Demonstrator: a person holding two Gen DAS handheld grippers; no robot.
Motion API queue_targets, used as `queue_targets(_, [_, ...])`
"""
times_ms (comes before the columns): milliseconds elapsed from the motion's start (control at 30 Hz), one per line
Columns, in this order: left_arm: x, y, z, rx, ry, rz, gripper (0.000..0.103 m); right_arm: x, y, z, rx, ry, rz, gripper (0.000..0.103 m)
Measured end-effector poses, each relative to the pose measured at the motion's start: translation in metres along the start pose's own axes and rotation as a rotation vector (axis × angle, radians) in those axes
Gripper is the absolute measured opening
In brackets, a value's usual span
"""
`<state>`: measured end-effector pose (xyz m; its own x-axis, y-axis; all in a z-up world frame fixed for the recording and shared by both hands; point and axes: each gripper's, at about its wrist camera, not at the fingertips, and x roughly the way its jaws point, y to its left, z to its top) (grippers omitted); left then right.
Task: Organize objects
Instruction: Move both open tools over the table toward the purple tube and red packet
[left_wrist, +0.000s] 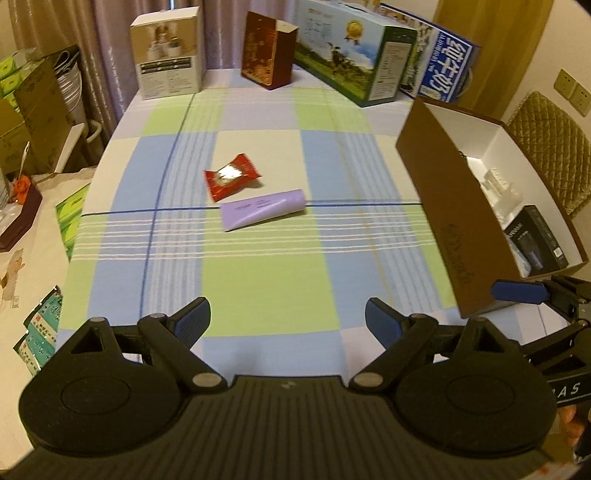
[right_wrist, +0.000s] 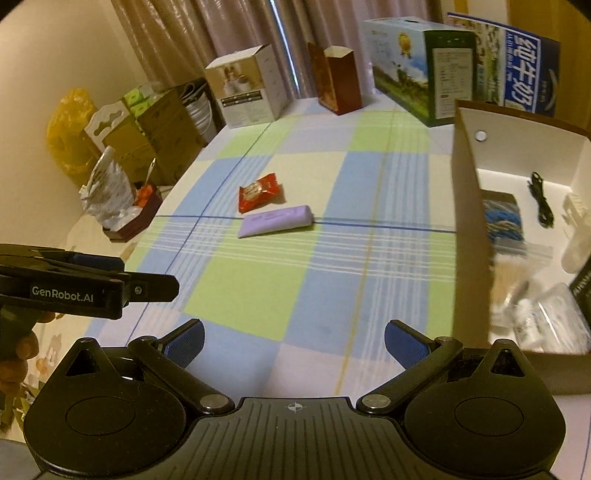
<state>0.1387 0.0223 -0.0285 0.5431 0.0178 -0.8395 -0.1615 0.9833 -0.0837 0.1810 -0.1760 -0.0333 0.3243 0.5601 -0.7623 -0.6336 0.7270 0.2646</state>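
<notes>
A red snack packet and a lilac tube lie side by side in the middle of the checked tablecloth. To their right stands an open brown box with a white inside, holding several small items. My left gripper hovers over the near part of the table, open, nothing between its blue pads. My right gripper is open and empty too, near the box's corner. Each gripper shows at the edge of the other's view.
Several cartons stand along the table's far edge: a white one, a dark red one, a green-and-blue one and a blue milk carton. Boxes, bags and a wooden tray crowd the left side. A quilted chair is behind the box.
</notes>
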Motion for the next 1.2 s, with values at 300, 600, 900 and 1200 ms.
queue_targets(300, [0.012,0.032,0.003,-0.019,0.022,0.021,0.089,0.032,0.013,0.015,-0.023,0.025,0.002,0.101])
queue_targets(600, [0.027,0.053,0.014,-0.027,0.038,0.03,0.089,0.052,0.019,0.028,-0.03,0.04,-0.003,0.101])
queue_targets(900, [0.039,0.063,0.024,-0.035,0.047,0.031,0.089,0.065,0.02,0.038,-0.041,0.047,-0.008,0.101])
queue_targets(1200, [0.055,0.073,0.033,-0.04,0.053,0.04,0.089,0.09,0.018,0.052,-0.082,0.022,-0.005,0.101])
